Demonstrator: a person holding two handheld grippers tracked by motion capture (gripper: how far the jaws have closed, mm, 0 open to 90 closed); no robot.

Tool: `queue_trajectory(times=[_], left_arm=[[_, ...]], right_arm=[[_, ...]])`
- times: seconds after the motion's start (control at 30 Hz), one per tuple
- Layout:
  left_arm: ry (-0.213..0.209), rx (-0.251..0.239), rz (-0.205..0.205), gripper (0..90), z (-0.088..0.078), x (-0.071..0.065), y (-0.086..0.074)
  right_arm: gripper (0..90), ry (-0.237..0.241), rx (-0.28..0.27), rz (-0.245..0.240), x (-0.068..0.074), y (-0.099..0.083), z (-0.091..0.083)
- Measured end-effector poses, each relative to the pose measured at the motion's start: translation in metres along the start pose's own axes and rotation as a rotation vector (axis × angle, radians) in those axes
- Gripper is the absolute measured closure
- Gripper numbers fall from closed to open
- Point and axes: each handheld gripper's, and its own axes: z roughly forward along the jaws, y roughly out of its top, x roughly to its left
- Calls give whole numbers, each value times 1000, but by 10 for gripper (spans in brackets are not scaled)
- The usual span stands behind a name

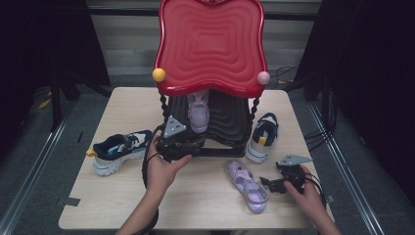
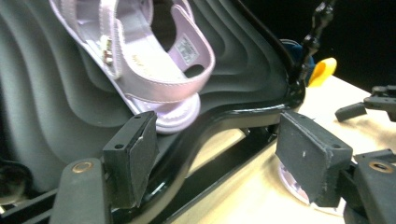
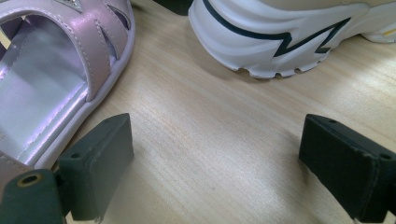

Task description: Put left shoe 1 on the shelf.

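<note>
The lilac sandal (image 1: 198, 111) lies on the black lower shelf (image 1: 230, 117) of the red-topped rack (image 1: 211, 44), its long axis running front to back down the slope, one end just at the shelf's front lip. The left gripper (image 1: 182, 145) sits just before it, jaws spread with nothing between them. A second lilac sandal (image 1: 246, 185) lies slantwise on the bench (image 1: 205, 205), beside the right gripper (image 1: 274, 185), whose jaws stand spread over bare wood.

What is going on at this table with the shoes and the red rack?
A person is putting shoes on a two-tier rack. One lilac sandal already lies on the dark lower shelf, and the left gripper sits just in front of it, jaws open and empty. The right gripper rests open beside the second lilac sandal on the table. Two sneakers stand beside the rack.
</note>
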Motion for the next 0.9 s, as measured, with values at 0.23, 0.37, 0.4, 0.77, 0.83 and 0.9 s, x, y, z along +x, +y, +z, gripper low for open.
queue_trajectory(times=[0.23, 0.37, 0.4, 0.77, 0.83, 0.9], left_arm=[[-43, 2, 23, 282, 4, -10, 1], [-76, 11, 26, 277, 6, -14, -2], [-92, 14, 27, 275, 6, -15, -3], [-191, 67, 55, 264, 17, -21, -20], [-199, 79, 81, 255, 20, -23, -24], [-217, 92, 73, 254, 20, -21, -30]], right_arm=[[92, 0, 1, 1, 0, 0, 0], [92, 1, 0, 3, 0, 0, 0], [92, 1, 0, 3, 0, 0, 0], [92, 0, 0, 0, 0, 0, 0], [92, 0, 0, 0, 0, 0, 0], [92, 0, 0, 0, 0, 0, 0]])
